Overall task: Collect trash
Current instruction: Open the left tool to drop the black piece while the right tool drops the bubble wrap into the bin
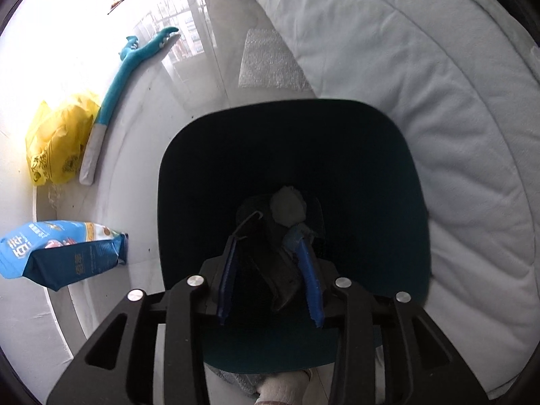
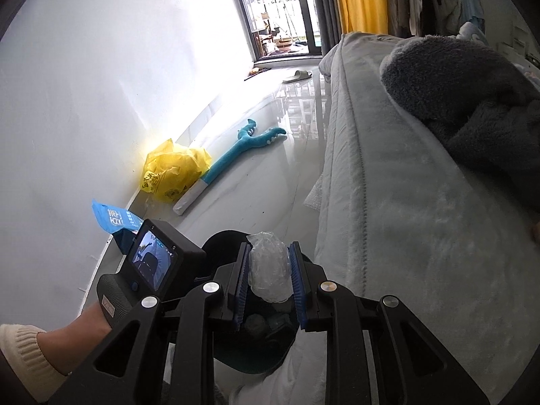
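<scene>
My left gripper [image 1: 265,234] points down into a dark teal bin [image 1: 371,168]. Its blue pads stand apart and press on nothing, so it is open. A grey-white crumpled wad [image 1: 287,207] sits in the bin just past the fingertips, close to the right one. Dark scraps lie below it. My right gripper [image 2: 270,266] is shut on a clear crumpled plastic wad [image 2: 270,270]. It hovers over the bin's near rim [image 2: 249,364]. A hand with a cream cuff [image 2: 20,347] holds the left gripper's body [image 2: 152,263] beside it.
The bin stands on a glossy floor between a white wall and a bed with a pale quilt [image 1: 438,101]. By the wall lie a yellow plastic bag [image 1: 57,148], a blue plush toy [image 1: 114,84] and a blue snack packet [image 1: 60,253]. Bubble wrap [image 1: 266,64] lies by the bed.
</scene>
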Motion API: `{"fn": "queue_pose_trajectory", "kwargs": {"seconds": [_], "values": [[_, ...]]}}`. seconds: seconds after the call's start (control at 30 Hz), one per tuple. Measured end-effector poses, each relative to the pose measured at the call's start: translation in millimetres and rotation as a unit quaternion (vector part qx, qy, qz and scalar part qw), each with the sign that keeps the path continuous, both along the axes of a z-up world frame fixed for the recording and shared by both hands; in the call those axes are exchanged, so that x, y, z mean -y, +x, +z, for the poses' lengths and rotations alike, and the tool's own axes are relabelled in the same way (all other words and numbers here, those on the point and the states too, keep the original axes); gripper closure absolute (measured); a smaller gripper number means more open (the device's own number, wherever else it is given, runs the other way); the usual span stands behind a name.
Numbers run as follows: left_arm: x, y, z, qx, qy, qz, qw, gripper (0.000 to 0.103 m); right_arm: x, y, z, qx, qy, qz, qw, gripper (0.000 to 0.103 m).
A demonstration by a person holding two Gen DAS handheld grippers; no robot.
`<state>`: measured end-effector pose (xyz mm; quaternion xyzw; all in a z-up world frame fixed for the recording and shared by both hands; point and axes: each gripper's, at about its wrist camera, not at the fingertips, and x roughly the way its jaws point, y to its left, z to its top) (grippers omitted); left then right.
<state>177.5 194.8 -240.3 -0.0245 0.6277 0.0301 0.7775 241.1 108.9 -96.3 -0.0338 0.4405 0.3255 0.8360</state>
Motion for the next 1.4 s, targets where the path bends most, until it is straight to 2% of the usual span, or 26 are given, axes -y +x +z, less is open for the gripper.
{"fn": "queue_pose_trajectory", "kwargs": {"seconds": [0.13, 0.3, 0.43, 0.53, 0.77, 1.3, 1.4], "values": [[-9.8, -5.9, 0.8, -0.001, -0.009, 0.001, 1.0, 0.045, -14.7, 0.1, -6.3, -0.008, -0.006, 0.006, 1.0, 0.079], [-23.9, -14.3, 14.0, 0.017, -0.004, 0.002, 0.9999, 0.043, -33.2, -2.1, -17.3, -0.015, -0.015, 0.014, 1.0, 0.079], [-38.0, -18.8, 29.1, 0.041, 0.015, 0.008, 0.999, 0.043, -46.2, -3.0, -26.2, -0.023, -0.022, 0.018, 0.999, 0.079], [-47.4, -22.0, 40.7, 0.061, 0.019, 0.018, 0.9978, 0.035, -54.2, -2.8, -34.9, -0.031, -0.028, 0.019, 0.999, 0.079], [-61.8, -28.9, 65.9, 0.104, 0.022, 0.025, 0.9941, 0.035, -71.3, -1.7, -53.5, -0.045, -0.042, 0.023, 0.998, 0.079], [-87.8, -39.8, 98.5, 0.152, 0.045, 0.043, 0.9864, 0.035, -96.7, 5.4, -103.9, -0.084, -0.094, 0.027, 0.992, 0.079], [-90.9, -40.6, 103.6, 0.159, 0.044, 0.047, 0.9852, 0.035, -99.0, 2.8, -106.2, -0.088, -0.094, 0.025, 0.991, 0.075]]}}
